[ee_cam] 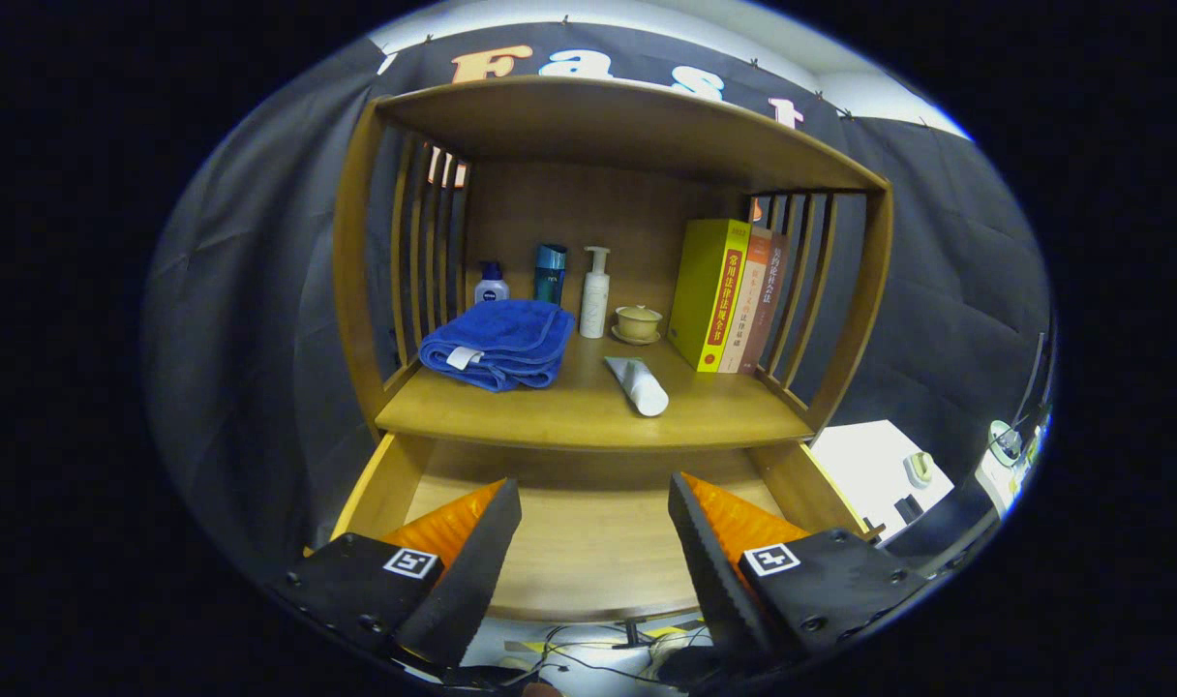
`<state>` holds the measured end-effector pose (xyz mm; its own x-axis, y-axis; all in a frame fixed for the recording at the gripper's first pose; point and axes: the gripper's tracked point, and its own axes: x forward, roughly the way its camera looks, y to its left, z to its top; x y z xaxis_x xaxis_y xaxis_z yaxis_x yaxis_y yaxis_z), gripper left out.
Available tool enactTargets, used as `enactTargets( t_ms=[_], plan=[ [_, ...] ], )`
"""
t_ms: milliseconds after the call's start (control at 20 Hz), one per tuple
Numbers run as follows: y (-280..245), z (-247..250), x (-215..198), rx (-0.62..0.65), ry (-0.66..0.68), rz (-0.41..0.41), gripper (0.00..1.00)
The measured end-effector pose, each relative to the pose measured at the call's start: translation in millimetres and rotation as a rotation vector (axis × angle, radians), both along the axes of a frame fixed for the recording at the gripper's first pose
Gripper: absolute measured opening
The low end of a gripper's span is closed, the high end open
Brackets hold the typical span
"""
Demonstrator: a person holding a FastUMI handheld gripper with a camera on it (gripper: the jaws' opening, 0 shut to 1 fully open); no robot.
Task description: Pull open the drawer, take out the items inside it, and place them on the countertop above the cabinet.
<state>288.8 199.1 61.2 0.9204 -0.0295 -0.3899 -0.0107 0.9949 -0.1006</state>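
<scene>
Gripper jaws apart, holding nothing, over the pulled-out drawer; towel and tube lie on countertop beyond.

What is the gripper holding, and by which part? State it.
Nothing. The gripper is open, its fingers spread apart above the pulled-out drawer, with only the bare drawer bottom between them.

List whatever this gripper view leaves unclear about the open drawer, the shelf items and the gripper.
- Open wooden drawer: its near front corners lie behind the open gripper, whose fingers hang apart above it with nothing between them.
- Row of small bottles at the shelf's back: lower parts hidden behind the folded blue towel; labels too small.
- Books: the brown ones behind the yellow one are mostly covered.
- White tube: its label faces away.
</scene>
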Motion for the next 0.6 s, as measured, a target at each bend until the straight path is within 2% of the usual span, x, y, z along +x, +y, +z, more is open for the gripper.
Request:
enactTargets(
  t_ms=[300, 600],
  plan=[
    [-8.8, -7.6, -51.0, 0.009, -0.139, 0.033, 0.99],
    [-21.6, -48.6, -85.6, 0.051, -0.19, 0.045, 0.99]
  ],
)
